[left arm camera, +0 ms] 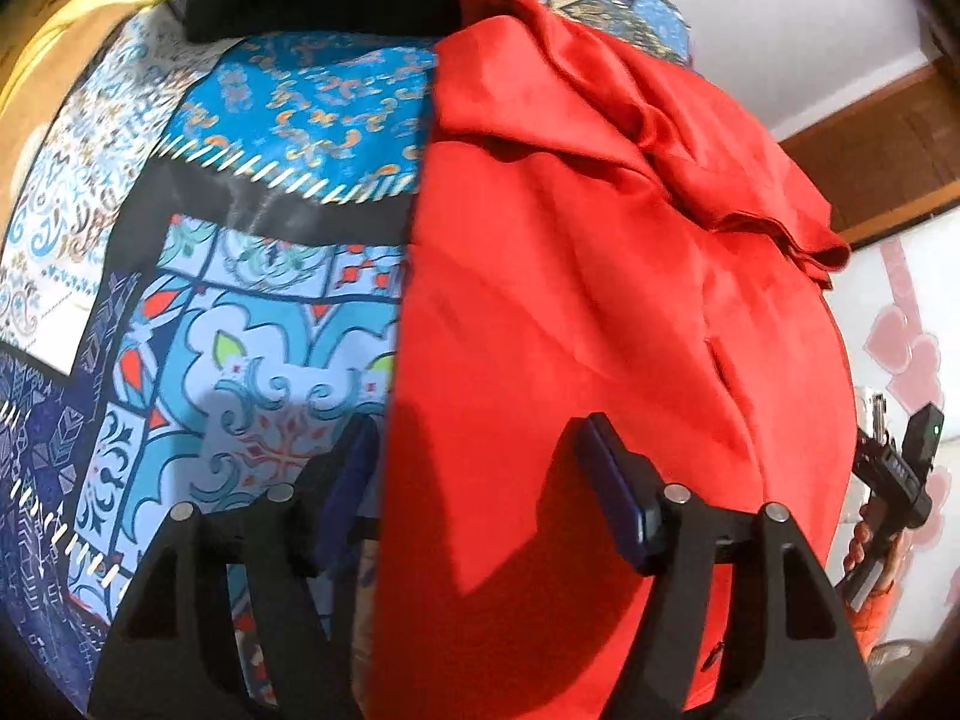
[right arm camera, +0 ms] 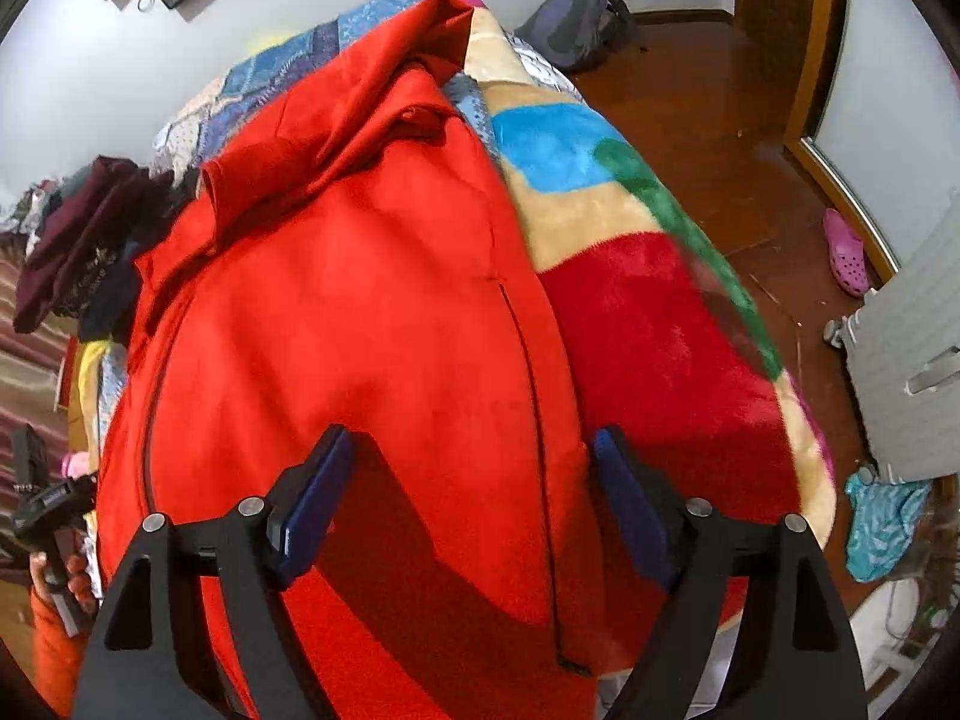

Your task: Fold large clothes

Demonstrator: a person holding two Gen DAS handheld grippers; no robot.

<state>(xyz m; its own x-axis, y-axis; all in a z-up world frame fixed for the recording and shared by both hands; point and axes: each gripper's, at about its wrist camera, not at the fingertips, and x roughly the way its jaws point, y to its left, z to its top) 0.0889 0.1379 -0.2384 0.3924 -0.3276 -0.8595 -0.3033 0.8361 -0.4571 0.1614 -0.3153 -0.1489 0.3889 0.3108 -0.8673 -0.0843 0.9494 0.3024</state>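
While both claws point steeply down at the bed, neither has hold of anything. The left claw (left arm camera: 480, 438) stands wide open, its two blue pads apart over the left edge of the red garment (left arm camera: 600, 312), one pad above the patterned blue bedspread (left arm camera: 258, 348) and the other above the red cloth; whether the tips touch the fabric cannot be told. The right claw (right arm camera: 474, 450) is likewise wide open, with nothing pressed between its pads, hanging over the garment's right side, where a dark seam or zip line runs down between the fingers.

The one red garment lies spread along the bed, its far end bunched into loose folds. To its right, toward the bed's right edge, lies a plush blanket (right arm camera: 636, 252) in blue, green, beige and red blocks. At the far left corner a pile of dark clothes (right arm camera: 90, 240) sits heaped; how many pieces it holds cannot be made out. A black folded item (left arm camera: 312, 6) at the bed's far edge is cut off by the frame.

On the wooden floor (right arm camera: 720, 138) lie one pink clog (right arm camera: 846, 252), a grey backpack (right arm camera: 576, 18) and a turquoise cloth (right arm camera: 882, 522). Each wrist view catches the other claw's handle and gripping hand at its margin, partly cropped.
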